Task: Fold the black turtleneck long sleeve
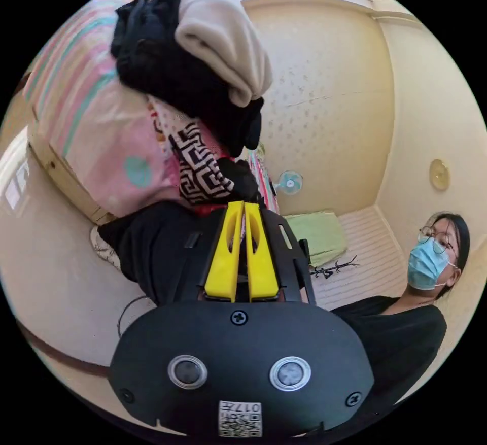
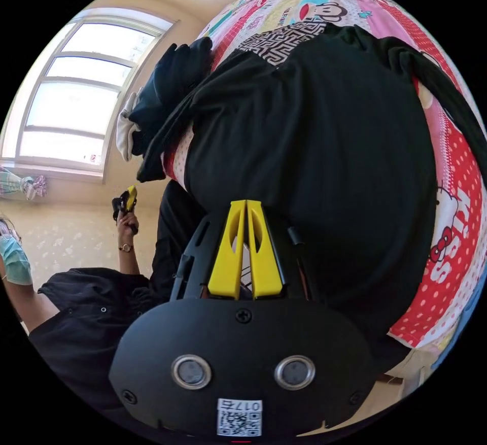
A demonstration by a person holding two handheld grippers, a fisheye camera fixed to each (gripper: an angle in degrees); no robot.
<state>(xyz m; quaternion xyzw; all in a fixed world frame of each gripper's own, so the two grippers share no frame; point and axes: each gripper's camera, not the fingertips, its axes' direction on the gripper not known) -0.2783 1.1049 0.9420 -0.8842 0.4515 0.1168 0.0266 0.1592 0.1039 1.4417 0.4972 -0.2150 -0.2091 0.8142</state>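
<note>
Yellow fingers of the left gripper (image 1: 243,205) stand nearest in the left gripper view, pressed together at their tips against dark cloth; whether they pinch that cloth cannot be told. Just beyond them a black-and-white patterned cloth (image 1: 200,168) lies on the bed (image 1: 86,125), and farther off sits a heap of dark clothes (image 1: 167,72) topped by a cream garment (image 1: 223,34). To the right, a person in a black top (image 1: 401,333) stands near the pale yellow wall (image 1: 329,105), with a small fan (image 1: 290,182) low against it.

In the right gripper view the right gripper (image 2: 246,203) also has its fingers pressed together, tips at the near edge of the black turtleneck long sleeve (image 2: 314,161); a real grip on it cannot be confirmed. That garment lies spread across the cartoon-print bedsheet (image 2: 446,211), one sleeve trailing toward the far right. The patterned cloth shows at its far edge, and the heap of dark clothes lies to the far left. A window (image 2: 76,105) brightens the left side, and below it the person's hand (image 2: 127,221) holds the other gripper up.
</note>
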